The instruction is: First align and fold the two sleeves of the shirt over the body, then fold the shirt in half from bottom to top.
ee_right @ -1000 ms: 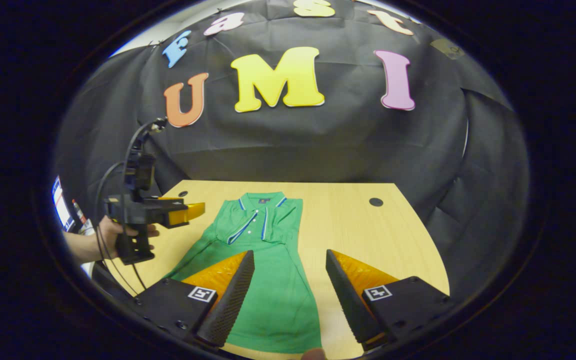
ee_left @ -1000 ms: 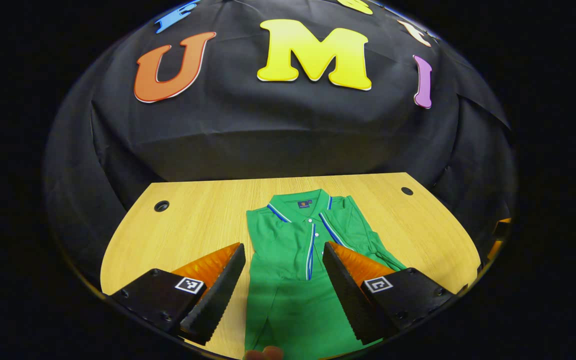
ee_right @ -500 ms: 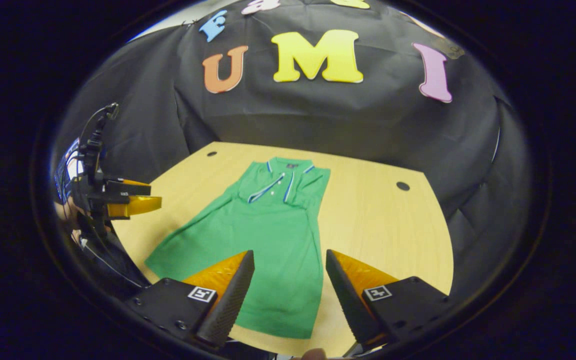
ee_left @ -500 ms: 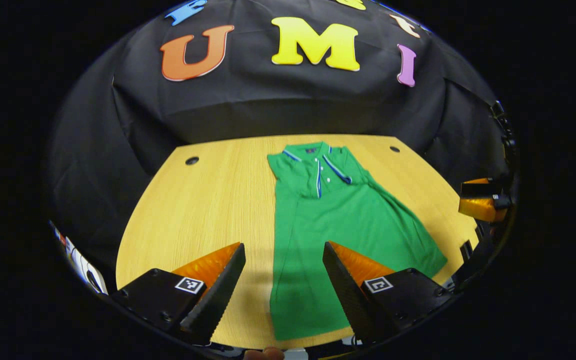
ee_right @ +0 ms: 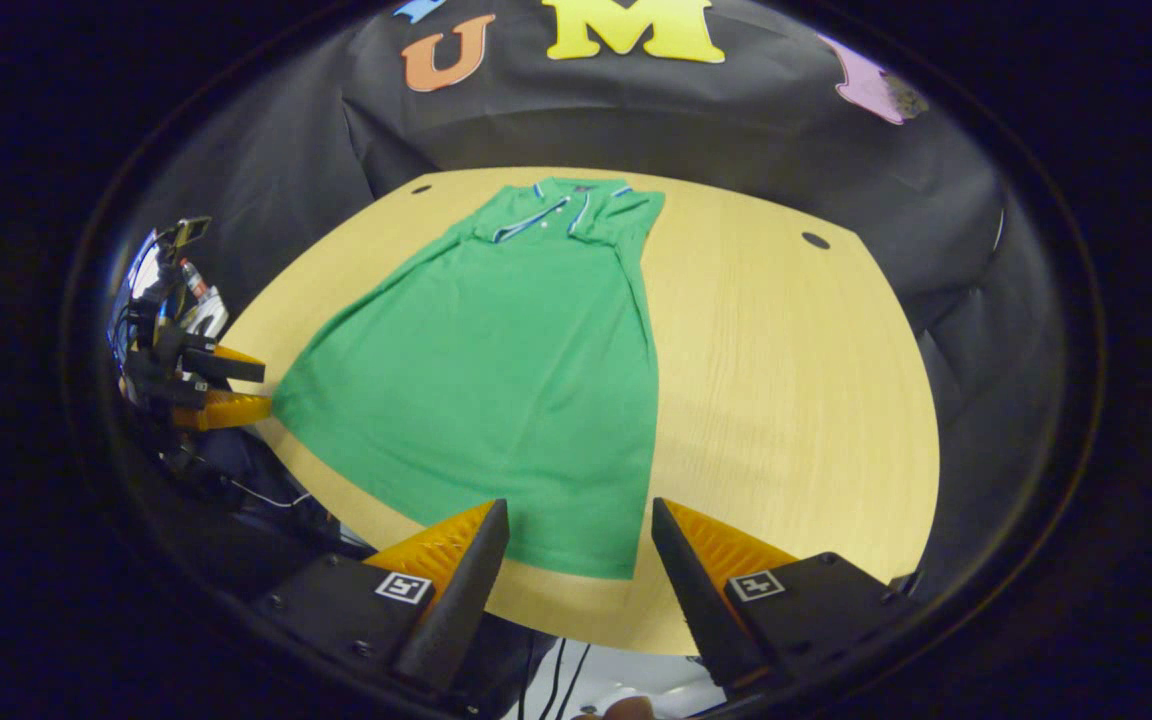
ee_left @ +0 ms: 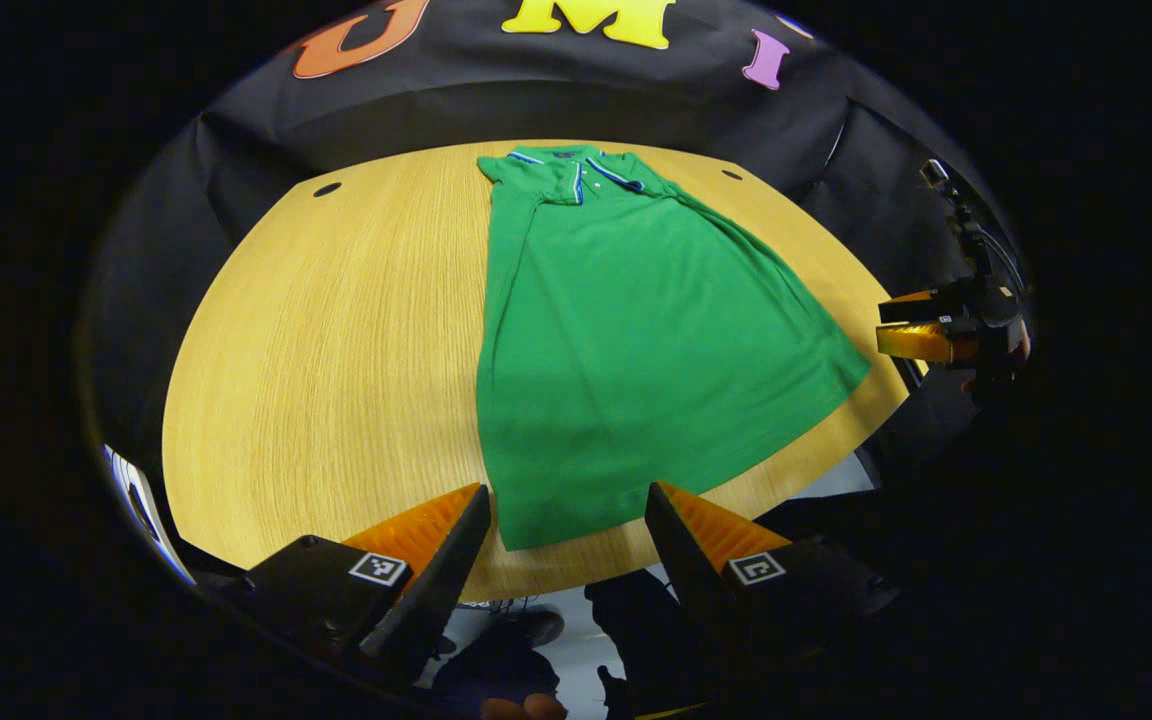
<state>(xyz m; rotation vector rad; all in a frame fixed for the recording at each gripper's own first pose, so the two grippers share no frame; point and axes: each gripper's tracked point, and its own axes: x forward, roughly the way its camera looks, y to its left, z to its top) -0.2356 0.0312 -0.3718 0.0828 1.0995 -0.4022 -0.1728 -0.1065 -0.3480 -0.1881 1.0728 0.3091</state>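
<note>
A green polo shirt [ee_left: 626,330] lies flat on the wooden table [ee_left: 336,350], collar at the far side and hem toward me. No sleeve sticks out at its sides. My left gripper [ee_left: 566,492] hovers open over the near edge, just above the hem's left corner [ee_left: 516,540], touching nothing. In the right gripper view the shirt [ee_right: 496,380] spreads the same way. My right gripper [ee_right: 578,505] stands open above the hem's right corner [ee_right: 631,570]. Each gripper also shows in the other's view, beside the hem: the right gripper [ee_left: 916,330] and the left gripper [ee_right: 221,390].
The table has small round cable holes at its far corners [ee_left: 327,188] [ee_right: 816,240]. Bare wood lies on both sides of the shirt. The booth's black cloth wall stands behind the table. Past the near edge I see the floor and a person's dark legs [ee_left: 526,640].
Both grippers have pulled back from over the shirt's chest to the table's near edge and tilted down. The shirt itself has not moved. Both stay open.
</note>
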